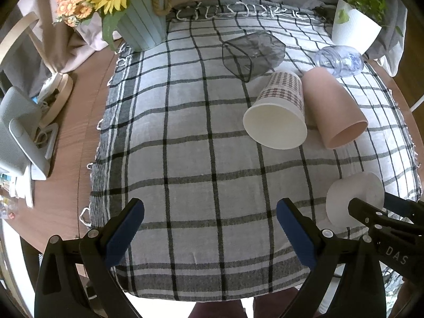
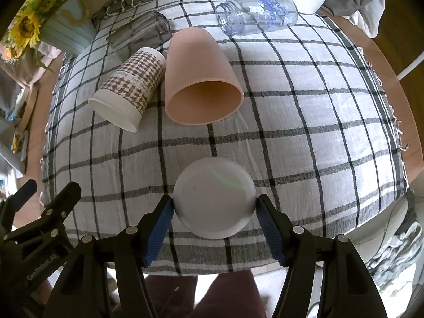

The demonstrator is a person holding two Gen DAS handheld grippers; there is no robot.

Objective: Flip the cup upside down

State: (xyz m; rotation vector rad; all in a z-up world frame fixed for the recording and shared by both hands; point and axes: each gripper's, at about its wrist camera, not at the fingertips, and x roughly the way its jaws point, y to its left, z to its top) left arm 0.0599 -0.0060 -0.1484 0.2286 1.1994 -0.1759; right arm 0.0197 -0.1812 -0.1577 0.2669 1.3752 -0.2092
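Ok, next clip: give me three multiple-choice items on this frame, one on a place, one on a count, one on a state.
1. What lies directly beside the pink cup?
A. houndstooth paper cup
B. white planter
C. sunflower pot

2. How many vessels lie on their sides on the checked cloth?
A. two
B. four
C. six

3. The left gripper is:
A. shut on a cup
B. open, empty
C. out of view

Key: 1 A, the houndstooth paper cup touches it. 2 B, those two, the grey glass and the clear jar. 3 B, only cloth between its fingers; the right gripper clamps the white cup.

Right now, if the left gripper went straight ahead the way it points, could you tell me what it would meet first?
Probably the checked cloth itself; the open left gripper aims at bare fabric, and the houndstooth paper cup lies to the right of that line.
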